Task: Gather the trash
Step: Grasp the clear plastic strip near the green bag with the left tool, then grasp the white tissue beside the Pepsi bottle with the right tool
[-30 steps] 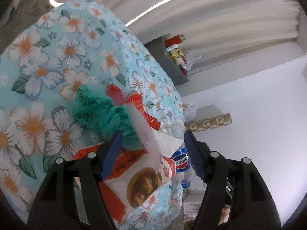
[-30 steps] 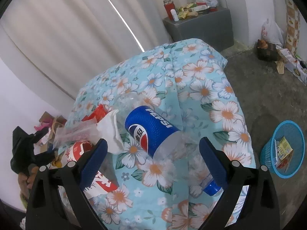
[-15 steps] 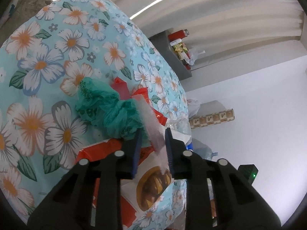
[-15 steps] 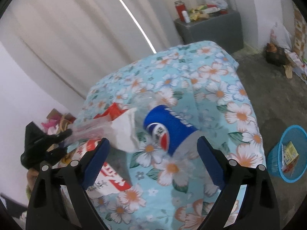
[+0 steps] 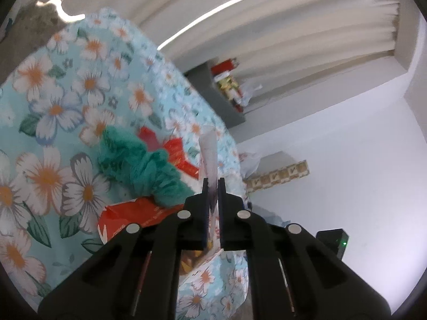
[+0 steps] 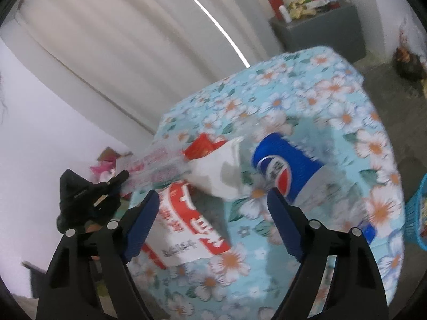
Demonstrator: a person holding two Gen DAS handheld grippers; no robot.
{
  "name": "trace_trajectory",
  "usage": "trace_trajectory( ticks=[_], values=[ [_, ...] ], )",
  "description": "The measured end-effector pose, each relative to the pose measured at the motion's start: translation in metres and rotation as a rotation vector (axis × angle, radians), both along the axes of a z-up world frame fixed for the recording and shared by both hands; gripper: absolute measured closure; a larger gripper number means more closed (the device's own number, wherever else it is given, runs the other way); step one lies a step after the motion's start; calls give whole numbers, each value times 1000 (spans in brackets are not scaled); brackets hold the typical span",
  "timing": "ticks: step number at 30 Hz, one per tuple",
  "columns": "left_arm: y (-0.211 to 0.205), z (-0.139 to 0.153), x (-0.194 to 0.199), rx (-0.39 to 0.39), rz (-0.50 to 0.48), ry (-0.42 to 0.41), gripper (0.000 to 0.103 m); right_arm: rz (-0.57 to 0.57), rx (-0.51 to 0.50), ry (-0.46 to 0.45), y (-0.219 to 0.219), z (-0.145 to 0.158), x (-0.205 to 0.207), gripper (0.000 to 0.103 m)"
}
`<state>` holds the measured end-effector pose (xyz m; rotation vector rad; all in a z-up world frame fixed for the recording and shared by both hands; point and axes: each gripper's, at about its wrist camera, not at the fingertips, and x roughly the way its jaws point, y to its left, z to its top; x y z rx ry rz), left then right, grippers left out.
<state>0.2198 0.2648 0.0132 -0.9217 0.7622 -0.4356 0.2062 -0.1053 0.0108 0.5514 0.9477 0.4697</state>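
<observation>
While the left gripper [image 5: 212,186] pinches a clear plastic wrapper [image 6: 157,166] off the floral tablecloth [image 6: 333,122], the right gripper [image 6: 213,200] hovers with its jaws closing but empty, a red-and-white packet [image 6: 186,226], white tissue [image 6: 218,170] and Pepsi bottle [image 6: 288,165] before it.

Your right gripper [image 6: 213,208] hangs above the flowered tablecloth [image 6: 333,112], its blue-padded jaws closing with nothing pressed between them. Between the fingers lies a red-and-white snack wrapper [image 6: 186,229], flat on the cloth. Beyond the right finger, a Pepsi bottle [image 6: 285,165] lies on its side, label up. A crumpled white tissue [image 6: 221,168] sits just left of the bottle, touching a clear printed plastic wrapper [image 6: 157,168]. Your left gripper [image 6: 117,180], at the left edge, is clamped on that wrapper's far end. A blue basket [image 6: 416,210] stands on the floor at the right edge. A grey cabinet [image 6: 320,29] carries clutter behind.
</observation>
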Motion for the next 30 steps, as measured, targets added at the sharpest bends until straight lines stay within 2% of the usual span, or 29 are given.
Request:
trace_trajectory(
  ticks=[8,18,21,25,30],
  values=[
    [20,25,-26,76,104,-87,100,63,77,53,19,-3,-2,25],
    [40,33,-57,129,177,-102,100,120,45,39,48,2,-4,27],
    [43,33,-64,132,188,-101,100,81,0,33,49,1,-1,28],
    [46,31,-68,121,193,-102,100,1,-18,48,40,-12,21,42],
    [45,36,-74,111,191,-119,100,-79,-30,146,34,-44,49,53]
  ],
)
